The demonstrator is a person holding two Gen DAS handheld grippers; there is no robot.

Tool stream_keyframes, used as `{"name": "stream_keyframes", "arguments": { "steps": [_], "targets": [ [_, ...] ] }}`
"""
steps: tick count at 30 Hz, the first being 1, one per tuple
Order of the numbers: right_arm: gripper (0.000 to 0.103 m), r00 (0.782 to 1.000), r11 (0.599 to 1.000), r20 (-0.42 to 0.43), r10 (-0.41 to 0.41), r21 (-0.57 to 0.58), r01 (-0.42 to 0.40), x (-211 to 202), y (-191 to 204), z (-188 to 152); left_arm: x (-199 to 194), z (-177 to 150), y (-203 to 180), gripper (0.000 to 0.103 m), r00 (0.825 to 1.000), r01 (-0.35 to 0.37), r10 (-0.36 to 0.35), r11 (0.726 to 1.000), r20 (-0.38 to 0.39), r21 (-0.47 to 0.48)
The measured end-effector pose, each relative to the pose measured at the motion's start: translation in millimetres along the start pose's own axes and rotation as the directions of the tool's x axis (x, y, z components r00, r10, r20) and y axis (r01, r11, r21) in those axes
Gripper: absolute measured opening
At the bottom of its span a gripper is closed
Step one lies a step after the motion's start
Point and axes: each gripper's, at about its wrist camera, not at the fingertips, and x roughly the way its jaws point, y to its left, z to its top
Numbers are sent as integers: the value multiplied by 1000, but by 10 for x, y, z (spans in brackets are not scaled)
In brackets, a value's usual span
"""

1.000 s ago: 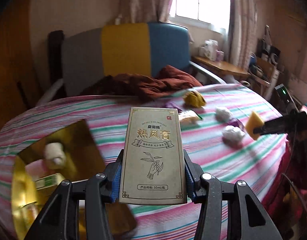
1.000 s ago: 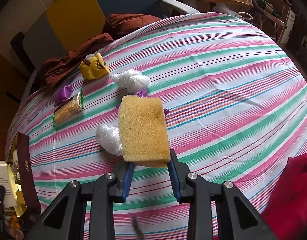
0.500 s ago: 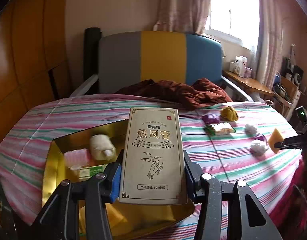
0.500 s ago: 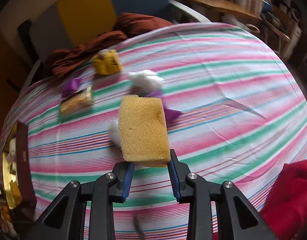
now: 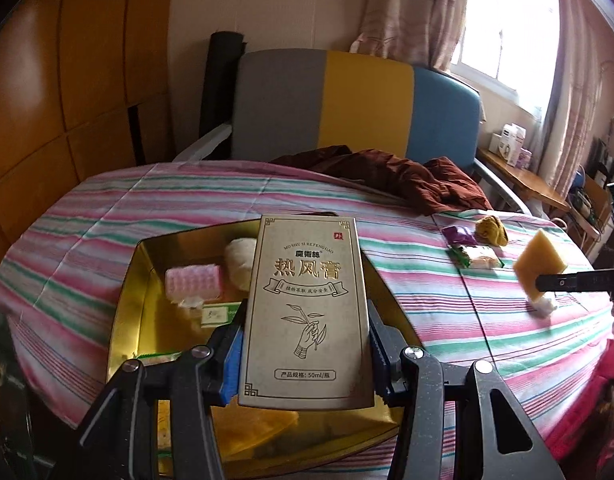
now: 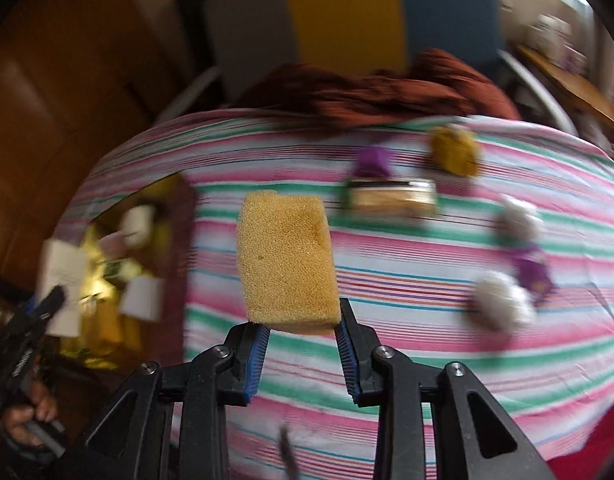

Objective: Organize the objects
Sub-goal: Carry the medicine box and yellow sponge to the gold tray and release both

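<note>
Cardboard box [image 5: 307, 312], tall and beige with printed lettering, stands clamped by its lower edges in the left hand-held gripper [image 5: 305, 354], upright in the middle of the left wrist view and poised over the gold tray [image 5: 127, 292] that fills the lower left of that frame. Gripped low like this, its bottom end is free to go down first, and it looks about ready to be set among what the tray already holds: a pink ribbed pad [image 5: 193, 283], a pale roll [image 5: 239, 262] and a small green and white packet [image 5: 219, 314]. The right hand-held gripper [image 6: 301, 330] is closed narrowly on a yellow sponge [image 6: 287, 264], pinching only its near end so that most of it sticks out ahead of the jaws; seen from the left wrist it hangs at the right edge of the frame, clear above the cloth. Its view is blurred, but the tray sits at the left with the boxed gripper over it, so the sponge seems bound there too. Still loose in the upper right of that view lie a yellow bundle [image 6: 455, 150], a snack packet [image 6: 391, 200], purple wrappers [image 6: 372, 160] and two white wads [image 6: 501, 306]. All this rests on a table spread with a pink, green and white striped cloth [image 5: 447, 320], a brown garment [image 5: 391, 176] heaped at its far edge before a grey, yellow and blue chair [image 5: 355, 108], with wood panelling at the left and a curtained window [image 5: 507, 24] at the upper right.
</note>
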Motion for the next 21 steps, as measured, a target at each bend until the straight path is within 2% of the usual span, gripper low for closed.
{"name": "stream_keyframes", "arguments": {
  "steps": [7, 13, 16, 21],
  "targets": [
    [32, 989, 982, -61, 132, -127, -139, 342, 870, 26, -28, -32, 400, 51, 999, -37, 37, 995, -7, -94],
    [32, 982, 967, -98, 163, -180, -178, 583, 1327, 126, -22, -9, 763, 51, 996, -87, 86, 981, -16, -176],
    [34, 983, 968, -83, 166, -176, -178, 685, 1483, 283, 3, 36, 881, 52, 995, -99, 98, 974, -14, -206],
    [59, 982, 970, -30, 189, -151, -191, 739, 1691, 499, 8, 87, 1019, 73, 991, -130, 133, 966, -6, -223]
  ]
}}
